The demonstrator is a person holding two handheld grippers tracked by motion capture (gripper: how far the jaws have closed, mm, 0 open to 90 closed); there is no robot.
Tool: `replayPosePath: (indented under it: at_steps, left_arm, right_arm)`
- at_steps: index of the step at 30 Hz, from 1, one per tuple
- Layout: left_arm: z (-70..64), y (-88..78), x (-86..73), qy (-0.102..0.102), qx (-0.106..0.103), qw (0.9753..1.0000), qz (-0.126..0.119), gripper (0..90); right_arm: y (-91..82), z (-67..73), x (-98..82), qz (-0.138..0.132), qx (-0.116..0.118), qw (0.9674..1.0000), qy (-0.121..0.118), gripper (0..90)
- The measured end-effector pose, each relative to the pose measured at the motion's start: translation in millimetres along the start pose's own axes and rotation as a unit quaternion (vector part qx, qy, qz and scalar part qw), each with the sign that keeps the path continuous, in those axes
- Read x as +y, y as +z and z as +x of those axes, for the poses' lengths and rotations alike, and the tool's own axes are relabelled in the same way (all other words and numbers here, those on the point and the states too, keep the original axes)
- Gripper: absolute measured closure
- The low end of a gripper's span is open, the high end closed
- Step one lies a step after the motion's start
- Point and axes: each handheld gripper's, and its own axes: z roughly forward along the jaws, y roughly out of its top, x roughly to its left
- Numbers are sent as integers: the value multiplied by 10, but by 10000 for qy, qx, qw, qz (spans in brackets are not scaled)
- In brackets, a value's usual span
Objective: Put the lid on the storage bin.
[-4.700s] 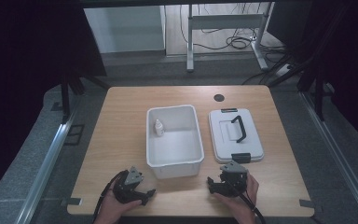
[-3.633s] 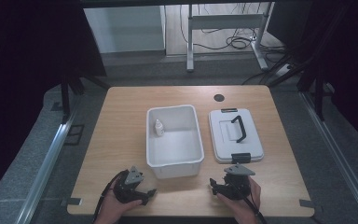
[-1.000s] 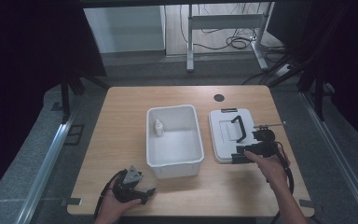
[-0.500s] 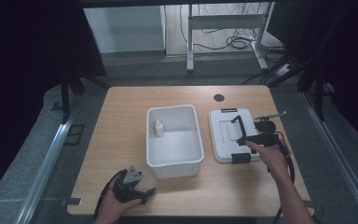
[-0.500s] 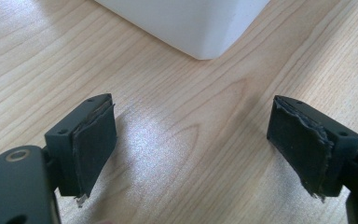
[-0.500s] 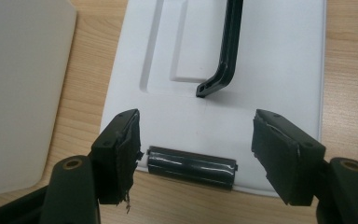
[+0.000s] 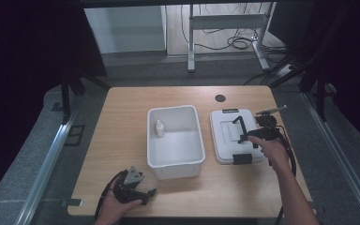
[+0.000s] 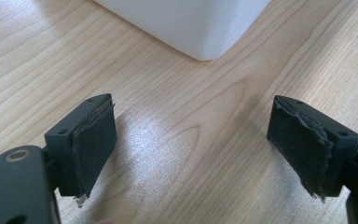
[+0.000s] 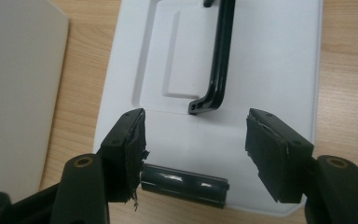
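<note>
Our right gripper point(image 7: 249, 136) has swung up to the lid point(image 9: 261, 70), jaws spread beside its black handle point(image 9: 219, 60) at twelve o'clock, likely to grasp it; left gripper point(image 8: 191, 154) idles, also spread.

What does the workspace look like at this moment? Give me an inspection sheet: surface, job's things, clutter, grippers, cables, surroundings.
Surface: light wooden table with a dark round hole near its far edge.
Job's things: open white plastic bin holding a small white bottle; flat white lid with a black handle and black latch, lying right of the bin.
Clutter: nothing seen.
Grippers: left gripper open over bare wood near the bin's corner; right gripper open above the lid, holding nothing.
Cables: black cable trailing from the right gripper; more on the floor beyond.
Surroundings: grey floor, metal desk legs, dark curtains.
</note>
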Motion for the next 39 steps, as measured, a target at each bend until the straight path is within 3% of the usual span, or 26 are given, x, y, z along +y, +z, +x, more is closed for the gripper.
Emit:
replayPosePath:
  at_steps: [11, 22, 29, 39]
  left_arm:
    - [2, 1, -2, -6, 2, 10000, -15, 155]
    - [2, 1, -3, -4, 6, 10000, -20, 155]
    - [7, 1, -5, -1, -5, 10000, -30, 155]
    - [6, 1, -12, -18, -6, 10000, -60, 155]
  right_arm:
    - [86, 2, 205, 212, -107, 9997, -93, 437]
    - [137, -23, 409, 421, -34, 9989, -224, 503]
    - [208, -106, 495, 617, -40, 9980, -127, 523]
    - [330, -194, 567, 586, -64, 9982, 62, 596]
